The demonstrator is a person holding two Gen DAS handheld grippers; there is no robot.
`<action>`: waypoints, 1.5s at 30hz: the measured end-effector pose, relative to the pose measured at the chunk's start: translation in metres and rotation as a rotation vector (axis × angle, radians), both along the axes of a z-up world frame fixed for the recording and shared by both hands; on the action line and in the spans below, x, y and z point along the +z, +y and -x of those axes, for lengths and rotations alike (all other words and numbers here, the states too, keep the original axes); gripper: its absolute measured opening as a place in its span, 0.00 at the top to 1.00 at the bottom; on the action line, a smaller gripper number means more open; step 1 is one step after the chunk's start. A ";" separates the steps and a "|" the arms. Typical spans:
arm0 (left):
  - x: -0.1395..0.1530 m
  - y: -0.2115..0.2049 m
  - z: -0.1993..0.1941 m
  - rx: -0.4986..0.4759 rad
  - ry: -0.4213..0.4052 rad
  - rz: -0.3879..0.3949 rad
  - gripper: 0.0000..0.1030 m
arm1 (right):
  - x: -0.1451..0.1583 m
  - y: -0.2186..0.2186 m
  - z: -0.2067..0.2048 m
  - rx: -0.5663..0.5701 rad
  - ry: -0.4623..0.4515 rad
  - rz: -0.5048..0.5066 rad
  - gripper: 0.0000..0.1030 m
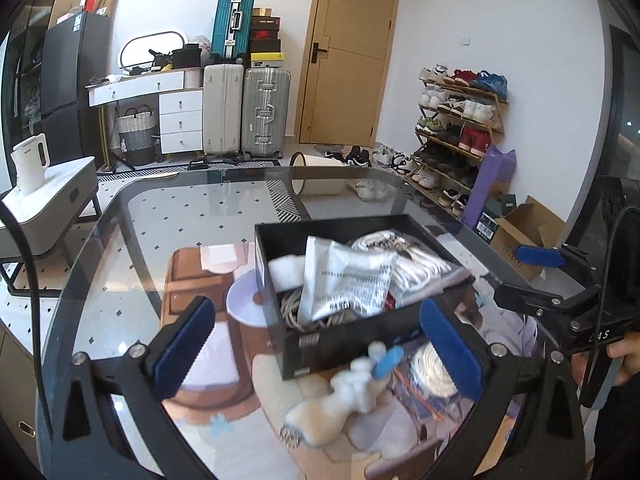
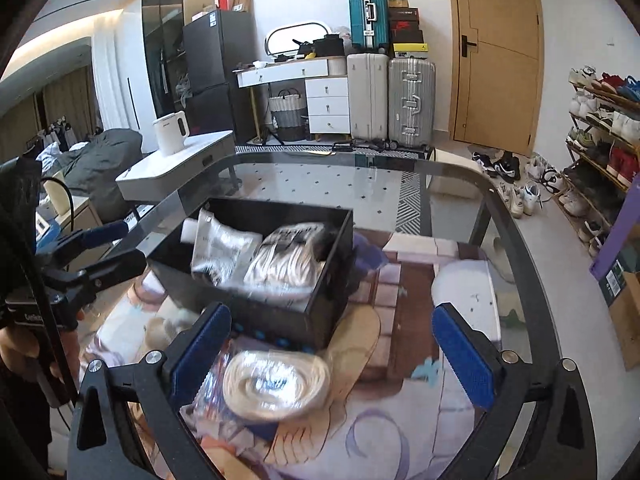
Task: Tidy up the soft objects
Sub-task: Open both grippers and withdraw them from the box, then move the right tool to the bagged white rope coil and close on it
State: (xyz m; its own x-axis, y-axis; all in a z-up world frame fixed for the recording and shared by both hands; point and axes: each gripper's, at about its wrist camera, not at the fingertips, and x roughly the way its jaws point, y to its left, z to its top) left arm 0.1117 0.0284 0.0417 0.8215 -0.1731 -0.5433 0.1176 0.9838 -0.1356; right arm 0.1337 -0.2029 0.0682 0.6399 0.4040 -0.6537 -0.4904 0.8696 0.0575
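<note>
Both grippers are empty with jaws wide apart: the left gripper (image 1: 316, 344) hovers over a white plush toy (image 1: 340, 392), the right gripper (image 2: 328, 348) over a wrapped white roll (image 2: 276, 388), both lying on the glass table (image 2: 460, 184) just before the black box (image 2: 320, 308). I judge the task partly done: the box holds several packets already, these two remain. Table edges are well apart, with free room on the right
</note>
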 end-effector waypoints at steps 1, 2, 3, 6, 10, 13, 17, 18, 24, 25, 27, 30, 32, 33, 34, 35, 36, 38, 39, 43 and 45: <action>-0.001 -0.001 0.004 -0.001 0.002 -0.007 0.00 | -0.002 0.000 0.004 0.005 0.002 -0.005 0.01; -0.003 -0.001 0.007 0.000 0.005 -0.014 0.00 | -0.004 -0.001 0.007 0.011 0.005 -0.009 0.01; -0.004 -0.001 0.010 0.003 0.007 -0.018 0.00 | -0.005 -0.001 0.010 0.015 0.006 -0.010 0.01; -0.009 -0.001 0.018 0.005 0.019 -0.017 0.00 | -0.008 0.005 0.014 0.031 0.009 -0.005 0.01; -0.012 -0.001 0.021 0.015 0.030 -0.023 0.00 | -0.010 0.013 0.020 0.057 0.018 0.012 0.01; -0.015 -0.004 0.022 0.021 0.042 -0.029 0.00 | -0.015 0.017 0.025 0.072 0.033 0.029 0.01; -0.022 -0.004 0.026 0.026 0.061 -0.025 0.00 | -0.024 0.024 0.028 0.092 0.058 0.046 0.01; -0.024 -0.005 0.027 0.022 0.067 -0.027 0.00 | -0.026 0.026 0.027 0.095 0.065 0.050 0.01; -0.036 -0.006 0.027 0.030 0.102 -0.039 0.00 | -0.039 0.034 0.028 0.118 0.099 0.092 0.01; -0.038 -0.006 0.026 0.032 0.109 -0.033 0.00 | -0.042 0.035 0.027 0.121 0.109 0.096 0.01; -0.040 -0.007 0.025 0.029 0.115 -0.036 0.00 | -0.049 0.037 0.025 0.125 0.132 0.109 0.01; -0.042 -0.012 0.024 0.020 0.113 -0.058 0.00 | -0.056 0.039 0.025 0.110 0.141 0.128 0.01; -0.042 -0.015 0.024 0.011 0.113 -0.069 0.00 | -0.059 0.040 0.023 0.106 0.152 0.128 0.01; -0.042 -0.015 0.023 0.009 0.112 -0.071 0.00 | -0.059 0.040 0.021 0.106 0.153 0.128 0.01; -0.042 -0.015 0.023 0.008 0.110 -0.071 0.00 | -0.060 0.040 0.021 0.104 0.155 0.129 0.01; -0.042 -0.015 0.023 0.005 0.111 -0.070 0.00 | -0.061 0.040 0.021 0.103 0.157 0.130 0.01; -0.043 -0.015 0.023 0.004 0.113 -0.069 0.00 | -0.062 0.040 0.021 0.106 0.159 0.130 0.01; -0.044 -0.017 0.024 -0.002 0.116 -0.078 0.00 | -0.063 0.041 0.020 0.106 0.161 0.127 0.01; -0.044 -0.017 0.024 -0.003 0.117 -0.084 0.00 | -0.064 0.042 0.019 0.106 0.166 0.125 0.01; -0.044 -0.018 0.024 -0.006 0.117 -0.089 0.00 | -0.068 0.048 0.019 0.113 0.179 0.135 0.01; -0.044 -0.017 0.024 -0.006 0.118 -0.074 0.00 | -0.072 0.053 0.020 0.122 0.182 0.145 0.01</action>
